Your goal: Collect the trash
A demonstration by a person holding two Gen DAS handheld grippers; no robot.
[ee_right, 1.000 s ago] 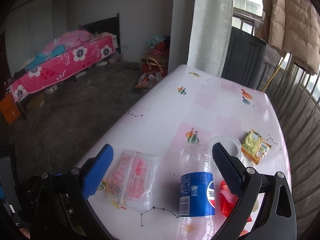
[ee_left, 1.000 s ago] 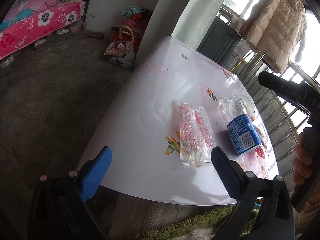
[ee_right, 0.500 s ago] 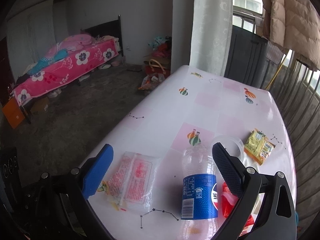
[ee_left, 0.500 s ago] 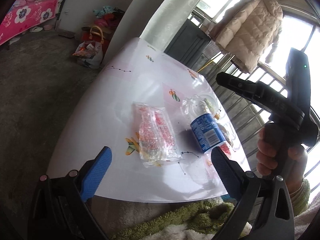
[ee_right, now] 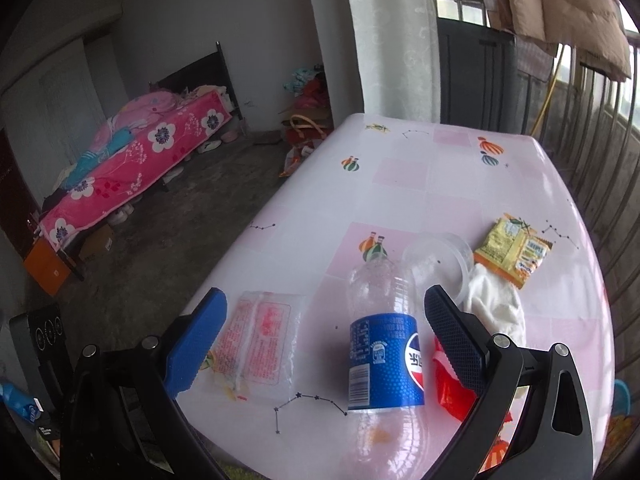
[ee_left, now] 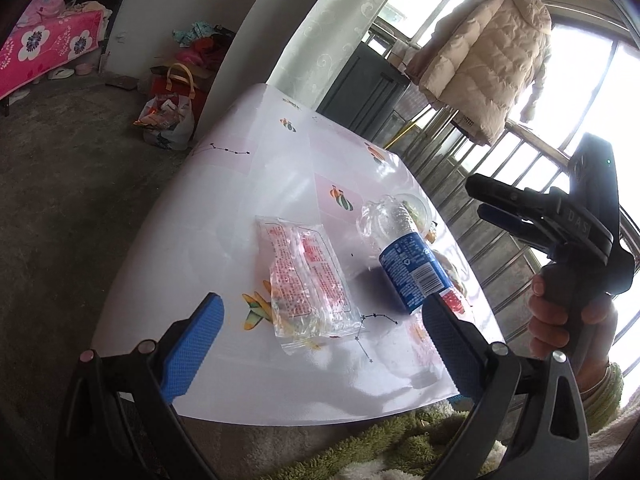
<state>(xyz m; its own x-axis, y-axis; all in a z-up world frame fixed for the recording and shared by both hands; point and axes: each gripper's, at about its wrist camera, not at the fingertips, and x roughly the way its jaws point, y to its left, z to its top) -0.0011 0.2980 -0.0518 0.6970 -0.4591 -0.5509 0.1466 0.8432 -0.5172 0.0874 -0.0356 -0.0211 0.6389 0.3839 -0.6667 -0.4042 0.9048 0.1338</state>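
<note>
Two grippers hover over the near end of the bench (ee_right: 460, 184), and we hold both with fingers spread wide and nothing between them. Through our left gripper (ee_left: 320, 344) we look down on the clear wrapper (ee_left: 308, 280) with red print, lying flat on the bench; it sits in the gap ahead of the left gripper's fingers (ee_left: 192, 348), nearer the left one, touching neither. Just to its right lies the plastic bottle (ee_left: 408, 264) with its blue label, on its side, base toward us, next to the right-hand finger but beyond its tip. At the right of that view we see our right hand (ee_left: 568, 312) wrapped round the handle of the right gripper (ee_left: 484, 200), raised above the bench's far side.

From the right gripper (ee_right: 324, 340) the bottle (ee_right: 384, 356) fills the gap between the fingers (ee_right: 456, 340), lying lengthwise toward us and closer to the right one, still below and clear of both. The wrapper (ee_right: 260, 344) lies just past the left finger's tip. A red wrapper (ee_right: 448, 384) peeks out under the right finger, touching the bottle's side. Beyond the bottle's neck a clear plastic cup (ee_right: 440, 256) lies tipped over, a white cloth (ee_right: 496, 300) beside it, and a yellow snack packet (ee_right: 512, 248) further out. All of it rests on the bench.
</note>
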